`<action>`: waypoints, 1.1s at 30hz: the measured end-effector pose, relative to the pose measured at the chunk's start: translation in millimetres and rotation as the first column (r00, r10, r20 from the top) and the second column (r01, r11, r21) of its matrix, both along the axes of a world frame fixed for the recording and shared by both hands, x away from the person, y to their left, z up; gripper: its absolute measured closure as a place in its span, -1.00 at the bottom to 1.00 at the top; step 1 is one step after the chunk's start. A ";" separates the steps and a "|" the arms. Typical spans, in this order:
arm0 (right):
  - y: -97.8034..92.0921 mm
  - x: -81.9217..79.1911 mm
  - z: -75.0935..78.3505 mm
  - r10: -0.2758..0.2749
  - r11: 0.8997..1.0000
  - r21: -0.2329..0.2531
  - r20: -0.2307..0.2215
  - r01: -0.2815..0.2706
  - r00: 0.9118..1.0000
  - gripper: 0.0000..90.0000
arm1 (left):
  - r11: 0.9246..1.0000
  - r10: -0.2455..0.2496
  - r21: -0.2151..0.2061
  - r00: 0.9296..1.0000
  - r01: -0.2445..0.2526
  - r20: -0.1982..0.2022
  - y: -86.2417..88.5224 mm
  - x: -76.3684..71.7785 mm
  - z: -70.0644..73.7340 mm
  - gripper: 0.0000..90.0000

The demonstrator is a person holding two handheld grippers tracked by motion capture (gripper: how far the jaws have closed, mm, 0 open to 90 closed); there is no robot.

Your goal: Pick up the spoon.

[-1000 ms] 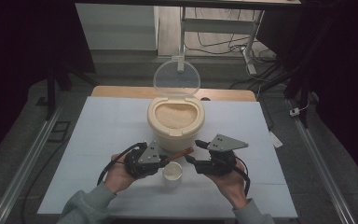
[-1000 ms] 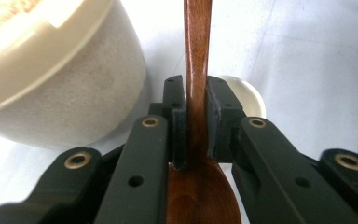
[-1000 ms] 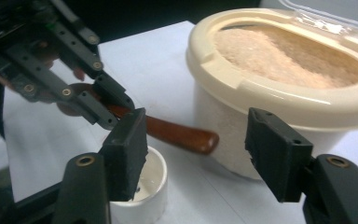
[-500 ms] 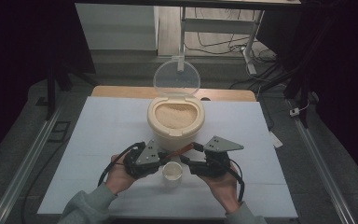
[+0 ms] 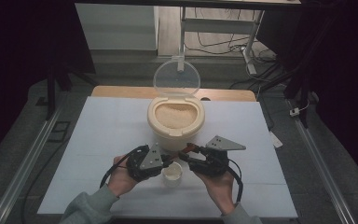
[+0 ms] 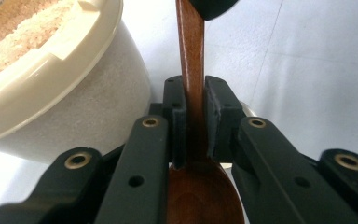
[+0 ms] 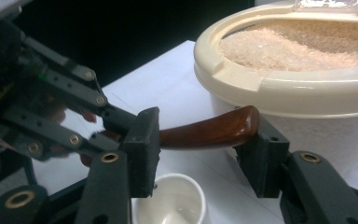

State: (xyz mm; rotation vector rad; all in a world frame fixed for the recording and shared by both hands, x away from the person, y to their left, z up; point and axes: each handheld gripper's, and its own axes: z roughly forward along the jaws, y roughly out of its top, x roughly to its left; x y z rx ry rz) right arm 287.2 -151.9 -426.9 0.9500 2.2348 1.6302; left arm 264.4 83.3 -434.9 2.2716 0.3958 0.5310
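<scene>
Left gripper (image 5: 167, 161): clamped on the wooden spoon (image 6: 192, 70) at its neck.
Right gripper (image 5: 185, 154): jaws spread around the handle end, seemingly not pinching.
Spoon: glossy brown, level above the white cup (image 5: 172, 173), near the rice container (image 5: 175, 130).

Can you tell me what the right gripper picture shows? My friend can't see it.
A brown wooden spoon handle sits between the right gripper's open black jaws, held farther along by the left gripper. A small white cup stands below, and a cream tub of grain behind.

Glossy reddish-brown wooden spoon (image 7: 205, 131), cream container (image 5: 175, 122), white cup (image 5: 172, 173), black tools.
</scene>
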 end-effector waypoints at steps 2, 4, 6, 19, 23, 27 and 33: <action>-0.7 -0.6 0.9 -0.001 1.000 0.020 0.000 0.001 1.000 0.27 | 1.000 0.001 0.000 1.000 -0.001 0.007 0.1 -0.5 0.4 0.75; -1.5 0.3 1.3 -0.004 0.999 0.042 -0.010 0.005 1.000 0.31 | 1.000 0.006 0.010 1.000 -0.006 0.022 -0.5 -1.2 0.7 0.76; -1.7 0.3 1.1 -0.003 0.999 0.055 -0.007 0.003 1.000 0.36 | 1.000 0.007 0.016 1.000 -0.008 0.027 -0.8 -1.7 0.6 0.76; -7.6 -0.7 3.3 0.126 0.975 0.181 0.033 -0.130 0.992 0.79 | 1.000 0.007 0.013 0.999 -0.008 0.035 0.2 -1.7 1.0 0.77; -8.9 0.6 1.9 0.153 0.965 0.210 0.023 -0.155 0.988 0.84 | 1.000 0.003 0.019 0.999 -0.003 0.040 -0.8 -2.2 0.5 0.77; -9.4 0.1 2.0 0.155 0.963 0.219 0.031 -0.158 0.987 0.85 | 1.000 0.002 0.008 0.999 -0.003 0.041 -0.7 -2.4 0.8 0.76; -11.0 -3.2 5.2 0.148 0.960 0.231 0.064 -0.159 0.987 0.86 | 0.996 0.030 -0.084 1.000 -0.029 0.004 6.8 0.2 3.1 0.53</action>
